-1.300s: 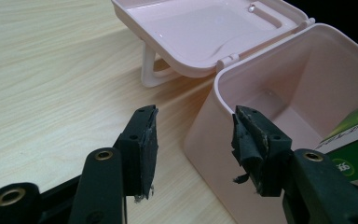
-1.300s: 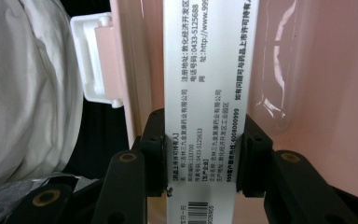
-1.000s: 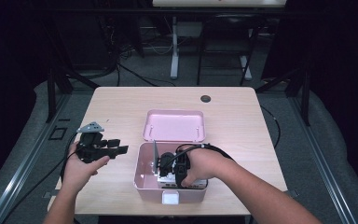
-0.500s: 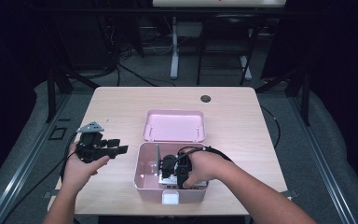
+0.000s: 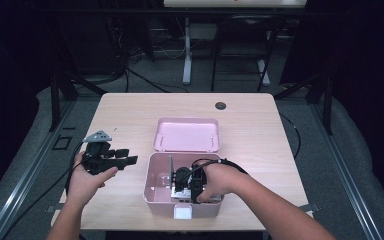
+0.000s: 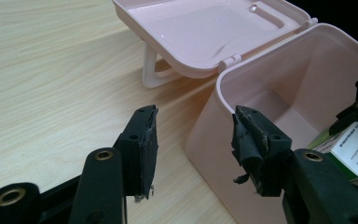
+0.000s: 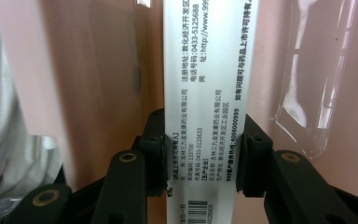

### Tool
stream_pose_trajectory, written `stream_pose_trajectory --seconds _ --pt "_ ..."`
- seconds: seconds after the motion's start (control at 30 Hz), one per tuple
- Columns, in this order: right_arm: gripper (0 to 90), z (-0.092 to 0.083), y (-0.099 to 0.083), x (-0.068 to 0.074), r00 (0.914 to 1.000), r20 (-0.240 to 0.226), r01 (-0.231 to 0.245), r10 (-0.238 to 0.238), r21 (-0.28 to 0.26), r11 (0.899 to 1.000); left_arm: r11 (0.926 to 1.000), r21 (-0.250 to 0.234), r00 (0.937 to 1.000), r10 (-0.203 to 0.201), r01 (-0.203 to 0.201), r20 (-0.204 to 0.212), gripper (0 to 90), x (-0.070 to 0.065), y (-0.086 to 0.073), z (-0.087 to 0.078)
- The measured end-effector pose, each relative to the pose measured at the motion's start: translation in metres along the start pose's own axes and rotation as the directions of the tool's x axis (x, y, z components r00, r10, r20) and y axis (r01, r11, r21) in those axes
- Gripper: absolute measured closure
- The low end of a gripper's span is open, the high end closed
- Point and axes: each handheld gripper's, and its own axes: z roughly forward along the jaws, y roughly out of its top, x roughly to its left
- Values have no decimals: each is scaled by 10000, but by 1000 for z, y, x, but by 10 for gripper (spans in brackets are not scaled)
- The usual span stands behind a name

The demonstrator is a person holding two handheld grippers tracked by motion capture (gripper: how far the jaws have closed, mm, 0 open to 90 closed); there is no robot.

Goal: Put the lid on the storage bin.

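A pink box [image 5: 152, 192] stands open near the table's front edge, its lid [image 5: 187, 134] folded back flat behind it. My right gripper [image 5: 184, 186] is down inside the box, shut on a white carton [image 7: 207, 93] with printed text; both pads press its narrow sides. The carton [image 6: 356, 144] has a green edge in the left gripper view. My left gripper [image 5: 125, 157] is open and holds nothing, hovering just left of the box [image 6: 242, 116] with its jaws toward the box wall.
A small dark round disc [image 5: 221, 105] lies at the far side of the table. Pale crumpled material [image 7: 2, 140] sits at the left inside the box. Bare wood [image 5: 125, 120] stretches left of and behind the box. Cables and stand legs are on the floor beyond.
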Motion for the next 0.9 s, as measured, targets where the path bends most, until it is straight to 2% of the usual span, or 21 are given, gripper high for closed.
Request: stream_pose_trajectory --seconds 0.2,0.4,0.77,0.9 --pt "612 2 1 -2 10000 -30 28 -28 87 10000 10000 -4 10000 6 -6 3 501 0 0 0" --pt "604 -4 0 -1 9997 -218 -126 123 -143 9998 10000 -19 10000 -45 45 -7 501 0 0 0" --pt "610 -5 -2 1 9993 -276 255 -261 -239 9994 10000 -12 10000 -2 2 -11 501 0 0 -1" --pt "602 -5 -2 1 9992 -372 147 -155 -228 9996 10000 -58 10000 -76 76 -20 501 0 0 -1"
